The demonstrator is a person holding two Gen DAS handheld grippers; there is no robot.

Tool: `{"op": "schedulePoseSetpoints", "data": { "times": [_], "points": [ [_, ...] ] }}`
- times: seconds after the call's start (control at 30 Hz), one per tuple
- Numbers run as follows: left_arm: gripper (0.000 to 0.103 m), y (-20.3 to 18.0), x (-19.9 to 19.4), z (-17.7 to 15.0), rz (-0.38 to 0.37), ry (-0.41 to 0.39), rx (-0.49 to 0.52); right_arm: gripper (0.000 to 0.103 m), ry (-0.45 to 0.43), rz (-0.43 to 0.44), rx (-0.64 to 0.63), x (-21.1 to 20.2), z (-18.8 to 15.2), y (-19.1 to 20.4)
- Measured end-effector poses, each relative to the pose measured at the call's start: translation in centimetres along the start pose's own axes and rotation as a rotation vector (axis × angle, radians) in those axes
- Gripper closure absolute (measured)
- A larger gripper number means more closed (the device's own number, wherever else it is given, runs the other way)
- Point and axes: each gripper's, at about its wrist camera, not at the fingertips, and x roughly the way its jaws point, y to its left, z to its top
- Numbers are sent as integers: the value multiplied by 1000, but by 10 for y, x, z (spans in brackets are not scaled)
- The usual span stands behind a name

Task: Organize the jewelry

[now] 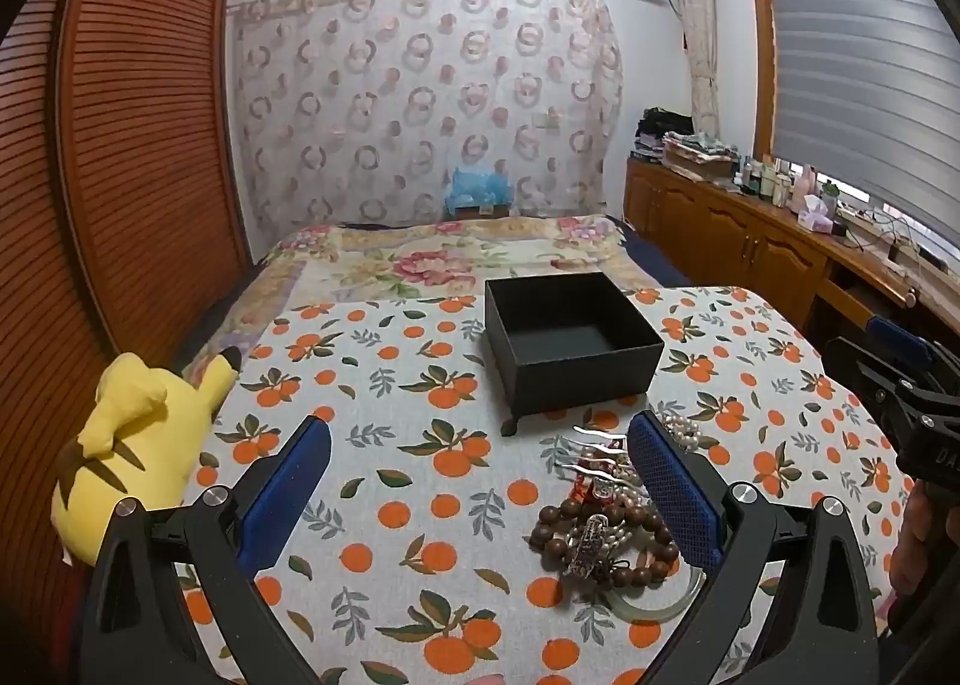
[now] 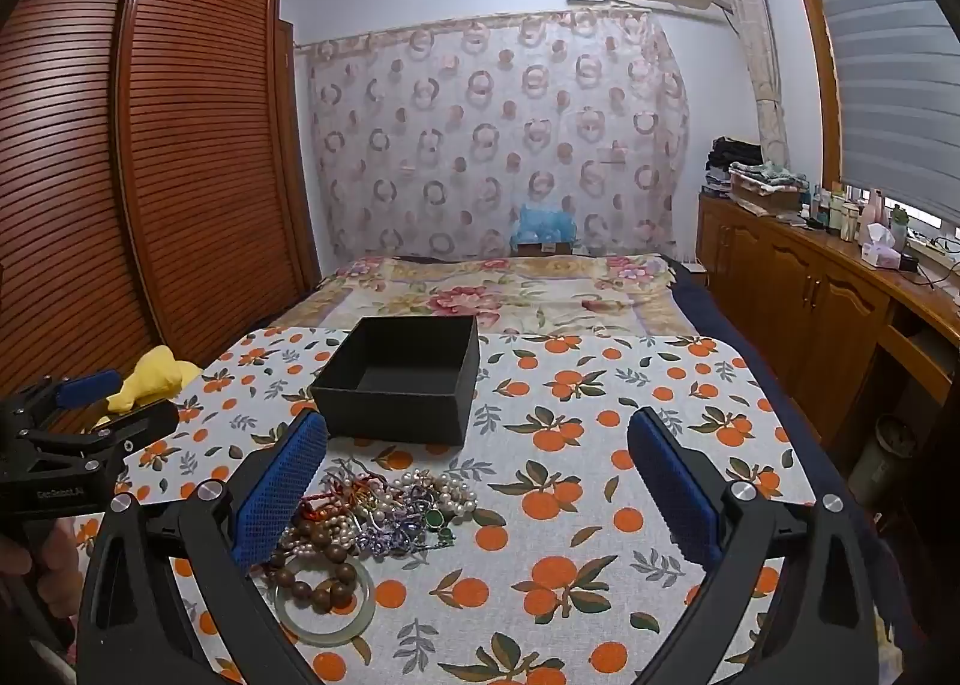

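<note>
Jewelry [image 2: 384,511] is lying in one tangled heap on the counter [image 2: 600,385], just in front of the black box [image 2: 399,379], and none of it is sitting inside that box. The box is standing open and, as far as both views are showing, its dark floor is bare. So the sorting is looking barely begun: every piece is still waiting to be lifted out and placed.

Within the heap, a brown wooden bead bracelet [image 1: 606,541] is resting across a pale green bangle [image 2: 327,613], pearl strands [image 2: 444,490] are coiling among purple and red cords, and a small green pendant [image 2: 433,518] is peeking out near the right edge. The strands are overlapping so much that pulling one piece is likely to be dragging others along with it.

The left claw [image 1: 480,493] is hovering with its blue pads spread wide, holding nothing, the heap sitting against its right pad. The right claw [image 2: 480,499] is likewise gaping and carrying nothing, the heap lying by its left pad.

Farther out, an orange-print cloth is covering the counter, a yellow plush toy [image 1: 138,445] is slumping at its left edge, and a bed [image 2: 504,289] with a floral cover is stretching behind.
</note>
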Motion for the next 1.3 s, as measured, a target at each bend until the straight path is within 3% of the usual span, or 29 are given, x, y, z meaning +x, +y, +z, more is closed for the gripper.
{"op": "schedulePoseSetpoints", "data": {
  "times": [1.3],
  "points": [
    [7,0,-1,0,-3,-12,-4,2,-5,2,0,-2,0,1]
  ]
}}
